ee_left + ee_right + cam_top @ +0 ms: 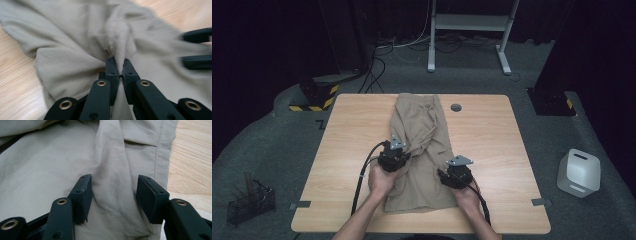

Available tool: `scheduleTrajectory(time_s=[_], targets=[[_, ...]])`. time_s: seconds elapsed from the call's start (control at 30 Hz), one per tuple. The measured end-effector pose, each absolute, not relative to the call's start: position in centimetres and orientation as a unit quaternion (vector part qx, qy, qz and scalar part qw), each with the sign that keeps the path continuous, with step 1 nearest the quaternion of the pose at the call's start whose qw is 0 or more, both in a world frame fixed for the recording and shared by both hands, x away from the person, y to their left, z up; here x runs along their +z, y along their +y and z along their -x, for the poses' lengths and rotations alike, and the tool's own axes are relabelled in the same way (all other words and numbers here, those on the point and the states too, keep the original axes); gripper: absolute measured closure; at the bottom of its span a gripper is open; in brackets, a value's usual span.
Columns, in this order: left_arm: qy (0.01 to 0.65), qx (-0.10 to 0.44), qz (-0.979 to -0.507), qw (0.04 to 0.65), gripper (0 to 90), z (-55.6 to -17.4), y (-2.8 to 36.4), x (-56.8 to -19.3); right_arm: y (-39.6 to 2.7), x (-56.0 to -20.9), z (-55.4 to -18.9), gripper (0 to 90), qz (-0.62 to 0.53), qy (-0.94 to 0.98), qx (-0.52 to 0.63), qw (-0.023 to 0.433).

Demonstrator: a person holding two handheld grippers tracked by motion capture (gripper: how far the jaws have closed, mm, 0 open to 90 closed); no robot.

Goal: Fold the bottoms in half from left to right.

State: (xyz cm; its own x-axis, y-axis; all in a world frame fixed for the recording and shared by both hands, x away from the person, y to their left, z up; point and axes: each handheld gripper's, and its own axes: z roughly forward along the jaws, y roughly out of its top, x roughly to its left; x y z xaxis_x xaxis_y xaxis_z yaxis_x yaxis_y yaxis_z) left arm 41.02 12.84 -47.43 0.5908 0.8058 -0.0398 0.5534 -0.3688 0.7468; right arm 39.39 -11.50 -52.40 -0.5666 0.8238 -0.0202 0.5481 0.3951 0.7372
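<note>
Surface: light wooden table (492,150) with rounded corners, a round grey grommet (456,107) near its far edge, grey tape tabs at the near corners.
Room: grey carpet floor (562,75), dark curtains behind, a white metal stand frame (469,22) at twelve o'clock, black cables on the floor beside it.
Containers: black wire basket (251,202) on the floor at eight o'clock, holding thin upright sticks; white plastic box-shaped canister (579,172) on the floor at three o'clock, contents hidden.
Garment: beige cotton shorts (422,145) lying lengthwise down the table's middle, from twelve o'clock toward six, crumpled and twisted at the centre.
Left gripper (119,65): jaws clamped narrow on a raised fold of the beige fabric, which rises at twelve o'clock from the tips.
Right gripper (113,188): jaws stand wide apart, pads resting on the flat cloth near its seamed edge, a soft ridge of fabric between them, not pinched.
</note>
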Motion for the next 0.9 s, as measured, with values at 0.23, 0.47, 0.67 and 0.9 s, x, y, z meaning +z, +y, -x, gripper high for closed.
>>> scheduleTrajectory(time_s=[0.23,0.47,0.67,0.9], targets=[[0.397,0.143,-0.846,0.327,73.8,-40.9,10.3,-49.7,-11.5,-52.4,-39.4,46.5,-0.422,0.812,0.353,0.195],[0.409,0.159,-0.824,0.358,51.4,-39.4,12.3,-47.9,-11.6,-52.4,-39.3,45.8,-0.421,0.813,0.353,0.194],[0.432,0.164,-0.803,0.377,42.4,-37.2,15.7,-47.3,-12.5,-51.8,-38.2,45.0,-0.425,0.806,0.370,0.183],[0.478,0.156,-0.787,0.358,40.2,-35.7,19.1,-49.9,-13.8,-51.2,-36.5,45.1,-0.415,0.811,0.370,0.184]])
